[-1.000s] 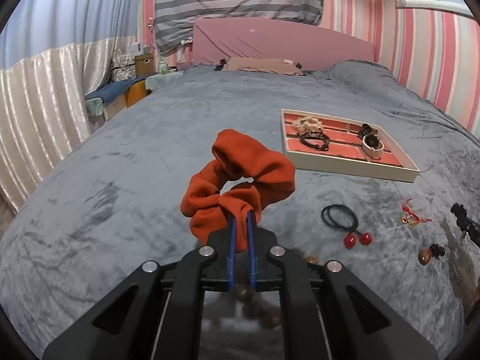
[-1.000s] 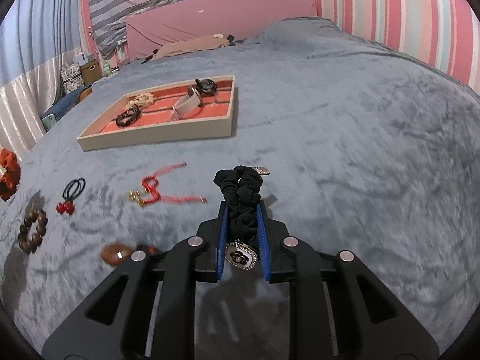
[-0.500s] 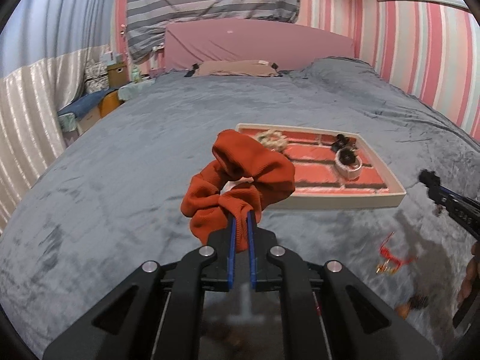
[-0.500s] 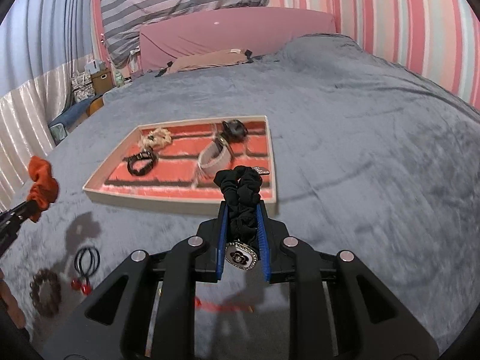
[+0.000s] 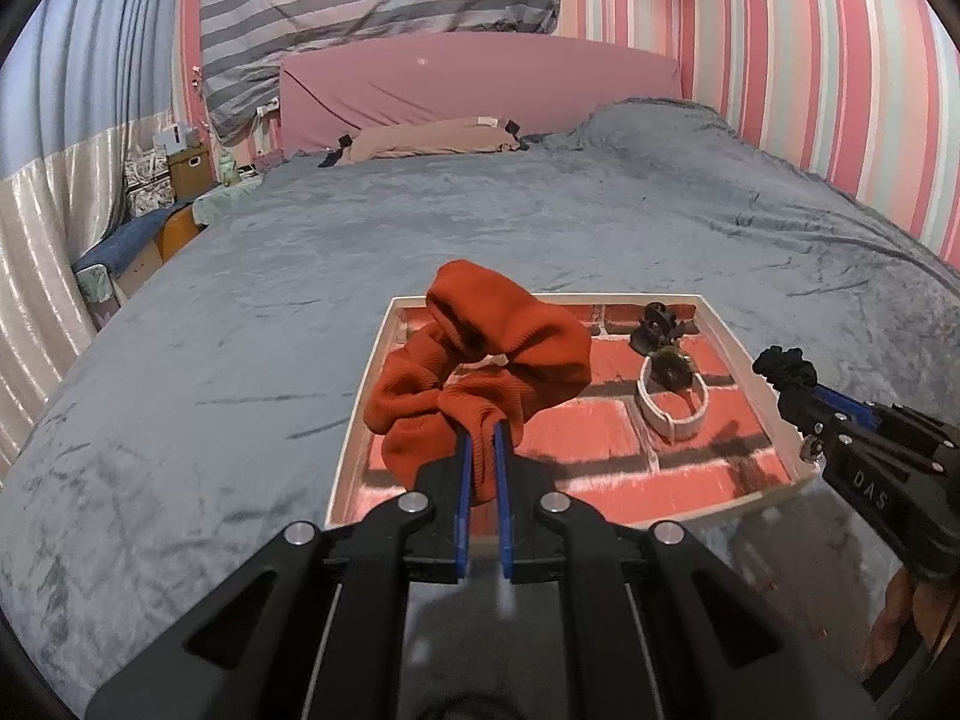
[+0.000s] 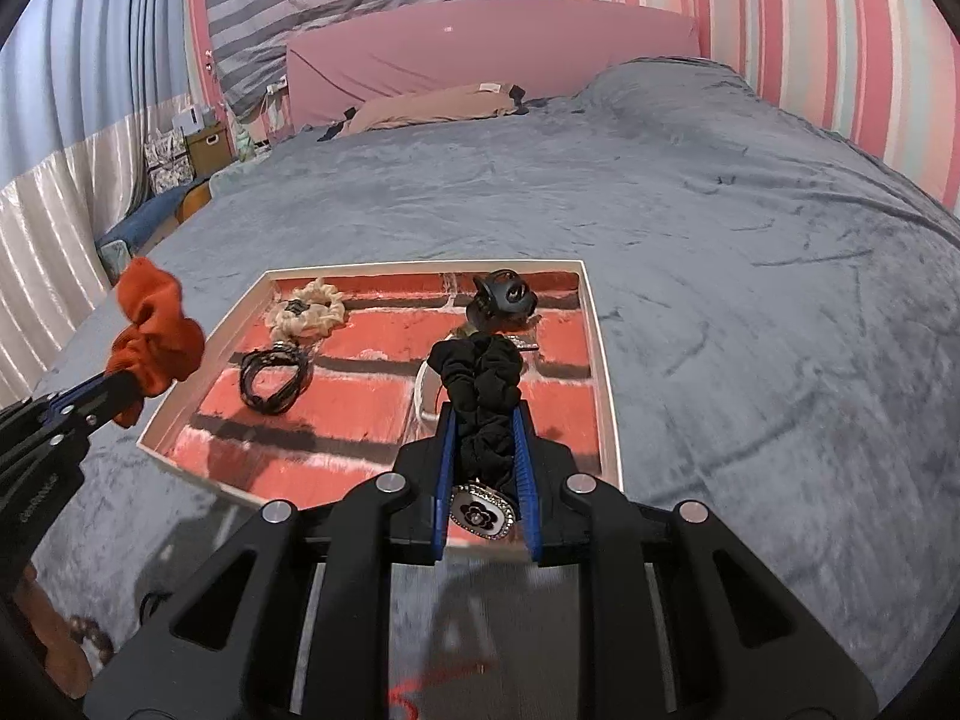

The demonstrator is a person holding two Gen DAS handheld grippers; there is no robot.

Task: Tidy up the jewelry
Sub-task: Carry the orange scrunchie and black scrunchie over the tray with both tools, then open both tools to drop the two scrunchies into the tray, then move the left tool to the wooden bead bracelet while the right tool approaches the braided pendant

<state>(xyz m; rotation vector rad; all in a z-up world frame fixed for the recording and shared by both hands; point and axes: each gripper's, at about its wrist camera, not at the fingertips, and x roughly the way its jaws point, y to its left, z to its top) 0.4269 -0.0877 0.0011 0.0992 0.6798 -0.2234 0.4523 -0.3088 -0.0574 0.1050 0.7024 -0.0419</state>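
Note:
My left gripper [image 5: 480, 438] is shut on an orange scrunchie [image 5: 480, 360] and holds it over the left part of the brick-patterned tray [image 5: 360, 396]. My right gripper [image 6: 485, 420] is shut on a black scrunchie [image 6: 483, 384] with a flower charm, held over the tray's near right part [image 6: 606, 396]. In the tray lie a cream scrunchie [image 6: 309, 312], a black hair tie [image 6: 273, 381], a black claw clip [image 6: 501, 297] and a white band [image 5: 669, 414]. The right gripper also shows in the left wrist view [image 5: 792, 372], the left gripper in the right wrist view [image 6: 129, 384].
The tray rests on a grey velvet bed cover [image 5: 240, 312]. A red cord [image 6: 402, 693] and a brown bead bracelet [image 6: 90, 636] lie on the cover near me. A pink headboard [image 5: 480, 90] and a beige pillow [image 5: 432, 138] stand at the far end.
Both grippers have moved forward to the tray with their scrunchies. The tray now lies directly under them; the loose items on the cover have dropped out of the left view.

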